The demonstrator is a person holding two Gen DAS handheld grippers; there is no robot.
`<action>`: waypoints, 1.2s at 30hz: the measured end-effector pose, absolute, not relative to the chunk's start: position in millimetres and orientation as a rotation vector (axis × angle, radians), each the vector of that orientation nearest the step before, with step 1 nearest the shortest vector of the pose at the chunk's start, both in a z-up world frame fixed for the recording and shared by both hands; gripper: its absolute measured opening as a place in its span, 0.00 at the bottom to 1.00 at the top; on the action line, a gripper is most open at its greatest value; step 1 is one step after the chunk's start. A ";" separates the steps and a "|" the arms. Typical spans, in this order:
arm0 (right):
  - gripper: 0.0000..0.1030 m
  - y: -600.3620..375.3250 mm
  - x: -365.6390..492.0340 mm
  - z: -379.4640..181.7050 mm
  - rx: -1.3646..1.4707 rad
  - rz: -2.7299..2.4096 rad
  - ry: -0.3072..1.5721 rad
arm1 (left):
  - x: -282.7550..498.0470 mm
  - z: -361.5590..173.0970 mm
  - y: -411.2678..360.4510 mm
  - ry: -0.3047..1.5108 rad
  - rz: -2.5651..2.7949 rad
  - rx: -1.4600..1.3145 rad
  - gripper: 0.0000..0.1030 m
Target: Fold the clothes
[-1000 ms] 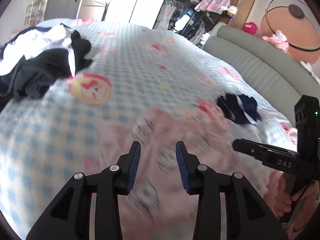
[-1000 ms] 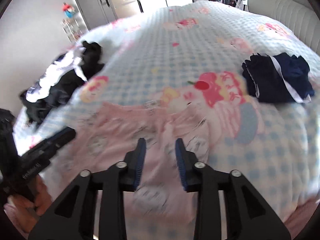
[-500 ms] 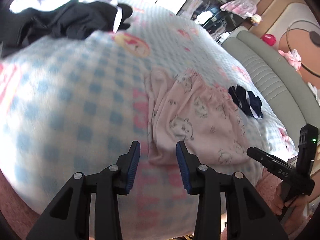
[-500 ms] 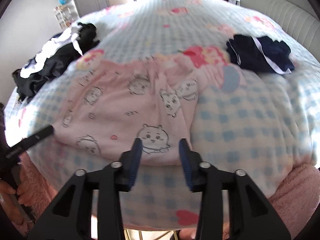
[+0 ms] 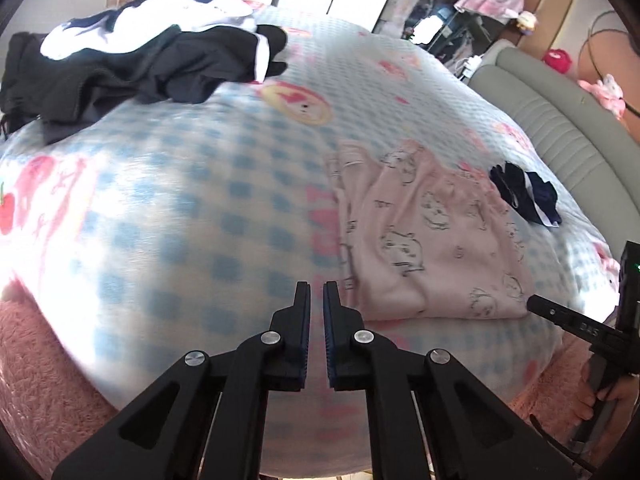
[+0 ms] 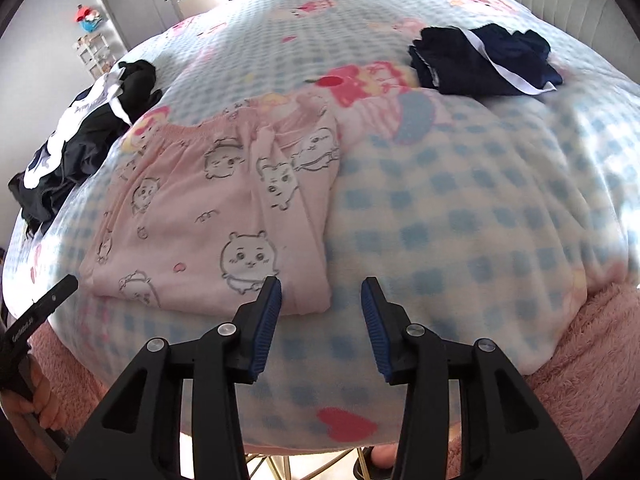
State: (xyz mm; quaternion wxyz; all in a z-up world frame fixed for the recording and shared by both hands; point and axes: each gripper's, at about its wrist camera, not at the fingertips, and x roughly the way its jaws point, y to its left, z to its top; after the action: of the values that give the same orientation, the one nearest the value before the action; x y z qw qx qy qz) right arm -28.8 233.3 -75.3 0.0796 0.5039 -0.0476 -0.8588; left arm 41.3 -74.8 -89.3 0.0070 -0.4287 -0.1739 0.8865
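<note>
Both wrist cams angled down, near bed (image 5: 168, 216) (shared).

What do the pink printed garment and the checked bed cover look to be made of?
Pink garment: soft matte knit, probably cotton jersey; it lies limp, with a gathered waistband and printed cartoon animals. Checked bed cover: likely plush fleece; fuzzy surface, soft-edged blue squares, though blur leaves that open.

I saw the pink pants (image 6: 224, 216) lying folded flat near the front edge of the bed, printed with small cartoon animals, the gathered waistband at the far end. A navy garment (image 6: 484, 60) with a white stripe lay crumpled beyond them to my right, well apart. A black-and-white pile (image 5: 132, 52) sat heaped at the far left of the bed, unfolded, apart from the other two.
</note>
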 end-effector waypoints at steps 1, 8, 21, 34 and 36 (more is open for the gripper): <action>0.41 230.2 -28.1 -75.4 1.501 -2.557 -0.136 | 39.4 -92.4 -74.0 -0.519 2.763 -1.367 0.08; 0.42 215.0 -24.2 -75.5 1.507 -2.523 -0.108 | 23.9 -88.0 -58.5 -0.503 2.636 -1.327 0.20; 0.44 229.4 -32.7 -87.4 1.575 -2.503 -0.194 | 24.8 -107.2 -86.4 -1.000 2.383 -1.146 0.50; 0.46 236.0 -35.9 -85.9 1.557 -2.523 -0.071 | 24.0 -98.4 -56.5 -0.542 2.717 -1.347 0.18; 0.47 241.6 -36.1 -80.2 1.544 -2.519 -0.152 | 27.1 -109.0 -70.2 -0.784 2.563 -1.331 0.19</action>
State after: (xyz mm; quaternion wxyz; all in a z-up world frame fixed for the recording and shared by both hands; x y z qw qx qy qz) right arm -36.1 241.6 -80.2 0.0914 0.5198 -0.0511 -0.8479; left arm 27.1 -70.2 -109.0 0.0743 -0.4435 -0.2614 0.8541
